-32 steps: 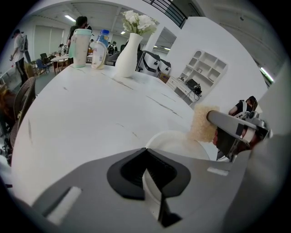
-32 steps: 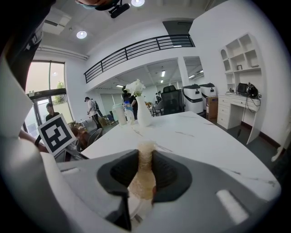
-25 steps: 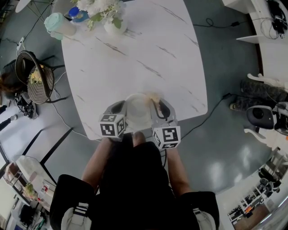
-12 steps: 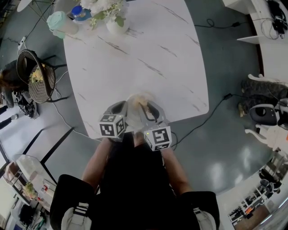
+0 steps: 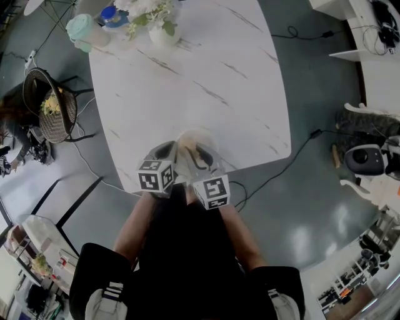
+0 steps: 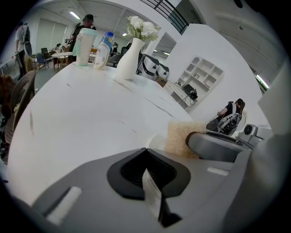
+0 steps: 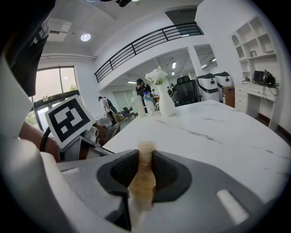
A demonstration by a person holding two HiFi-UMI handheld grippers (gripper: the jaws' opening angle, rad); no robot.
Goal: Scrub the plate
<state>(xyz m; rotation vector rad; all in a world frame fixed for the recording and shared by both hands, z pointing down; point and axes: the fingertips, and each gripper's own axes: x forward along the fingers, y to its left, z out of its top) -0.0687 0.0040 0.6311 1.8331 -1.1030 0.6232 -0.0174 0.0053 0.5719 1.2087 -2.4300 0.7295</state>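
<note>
At the near edge of the white marble table (image 5: 187, 69), a white plate (image 5: 199, 135) shows only as a pale rim beyond the two grippers. My left gripper (image 5: 170, 150) is shut on the plate's thin edge (image 6: 152, 191). My right gripper (image 5: 197, 154) is shut on a tan sponge (image 7: 142, 175). In the head view the sponge (image 5: 187, 149) lies over the plate, close beside the left gripper. The left gripper view shows the sponge (image 6: 181, 136) with the right gripper's grey jaw just behind it. Most of the plate's face is hidden.
A white vase of flowers (image 5: 164, 31), a mint cup (image 5: 84, 32) and a blue-capped bottle (image 5: 111, 15) stand at the table's far left corner. A wicker chair (image 5: 53, 106) is left of the table. Cables run over the grey floor on the right.
My right gripper has slid left across the plate with the sponge, ending close to the left gripper. The left gripper has stayed still on the plate's edge.
</note>
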